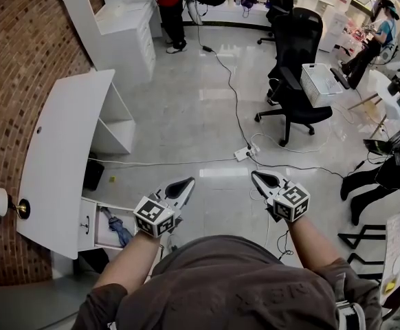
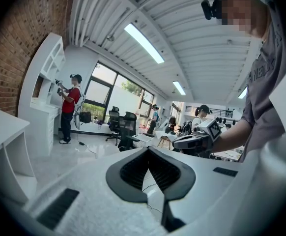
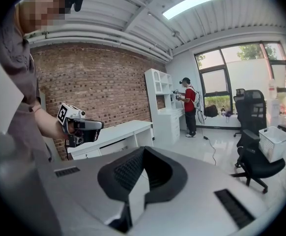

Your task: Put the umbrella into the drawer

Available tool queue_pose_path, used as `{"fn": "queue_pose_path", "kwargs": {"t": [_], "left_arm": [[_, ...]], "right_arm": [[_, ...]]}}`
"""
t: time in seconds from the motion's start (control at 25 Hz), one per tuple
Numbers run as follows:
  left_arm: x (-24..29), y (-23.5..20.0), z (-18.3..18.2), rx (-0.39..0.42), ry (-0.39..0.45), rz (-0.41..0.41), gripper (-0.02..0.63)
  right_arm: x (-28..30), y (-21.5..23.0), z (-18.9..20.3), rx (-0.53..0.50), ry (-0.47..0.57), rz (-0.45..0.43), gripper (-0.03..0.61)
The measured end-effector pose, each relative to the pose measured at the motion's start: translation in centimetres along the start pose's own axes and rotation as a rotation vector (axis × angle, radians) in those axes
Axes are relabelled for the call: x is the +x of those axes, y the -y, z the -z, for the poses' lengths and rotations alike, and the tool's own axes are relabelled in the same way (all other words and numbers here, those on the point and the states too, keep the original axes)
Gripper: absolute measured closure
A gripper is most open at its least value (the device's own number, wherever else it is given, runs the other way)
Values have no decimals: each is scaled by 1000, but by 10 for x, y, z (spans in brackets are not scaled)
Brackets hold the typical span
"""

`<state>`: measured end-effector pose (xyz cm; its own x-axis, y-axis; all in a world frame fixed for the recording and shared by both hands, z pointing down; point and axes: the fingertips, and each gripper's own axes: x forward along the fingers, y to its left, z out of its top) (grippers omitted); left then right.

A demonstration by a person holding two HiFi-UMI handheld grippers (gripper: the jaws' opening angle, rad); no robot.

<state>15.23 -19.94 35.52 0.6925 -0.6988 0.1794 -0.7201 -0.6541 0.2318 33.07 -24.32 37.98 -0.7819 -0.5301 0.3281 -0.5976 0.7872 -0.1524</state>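
Two closed: left claw (image 1: pixel 188 181), right claw (image 1: pixel 255 174); umbrella (image 1: pixel 117 229) in drawer (image 1: pixel 85 224); glossy floor (image 1: pixel 186 115), brick wall (image 1: pixel 14 47).

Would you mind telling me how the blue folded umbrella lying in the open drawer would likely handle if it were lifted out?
The umbrella looks compact and folded, so it is probably light. Its blue canopy appears loose and rumpled, so the fabric would likely flop and shift in a grip. Lying flat in the drawer, it seems unlikely to roll.

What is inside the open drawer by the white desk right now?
A folded blue umbrella lies in the drawer. The drawer's near corner is covered by the person's left forearm, so anything there cannot be seen.
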Motion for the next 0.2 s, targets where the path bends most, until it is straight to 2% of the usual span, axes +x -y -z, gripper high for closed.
{"fn": "queue_pose_path", "kwargs": {"t": [0.2], "left_arm": [[-2, -4, -2, 1, 5, -6, 609]], "right_arm": [[2, -1, -1, -2, -2, 1, 586]]}}
